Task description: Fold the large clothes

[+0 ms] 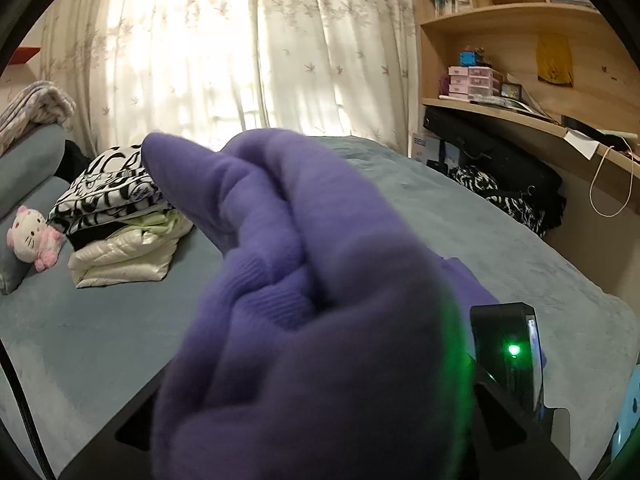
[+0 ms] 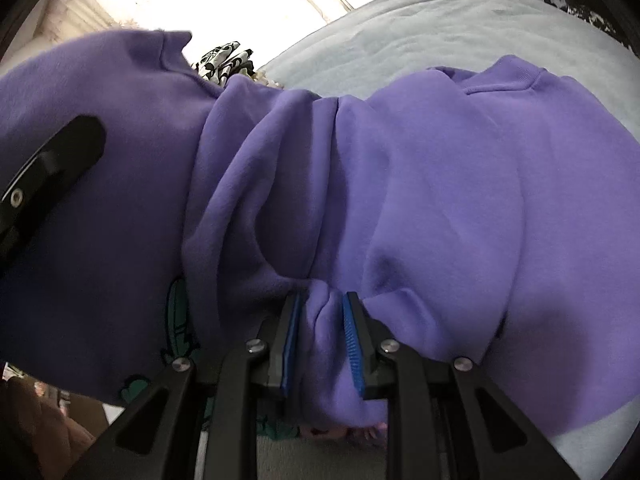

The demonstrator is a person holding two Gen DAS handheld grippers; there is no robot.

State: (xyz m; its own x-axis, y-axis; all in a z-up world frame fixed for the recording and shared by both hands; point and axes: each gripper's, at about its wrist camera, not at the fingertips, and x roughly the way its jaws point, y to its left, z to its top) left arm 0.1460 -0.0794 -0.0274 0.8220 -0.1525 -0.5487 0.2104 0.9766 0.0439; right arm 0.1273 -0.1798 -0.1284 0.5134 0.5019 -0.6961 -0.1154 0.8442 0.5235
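Note:
A purple sweatshirt with a green print hangs bunched above the grey-blue bed. My right gripper is shut on a gathered fold of it between its blue pads. In the left wrist view the purple sweatshirt fills the middle and covers my left gripper's fingers, so its jaws are hidden. The left gripper's black body shows at the left of the right wrist view, under the cloth.
A pile of folded clothes and a plush cat lie at the bed's far left. A grey-blue bed cover spreads to the right. A wooden desk and shelves stand at the right. Curtains hang behind.

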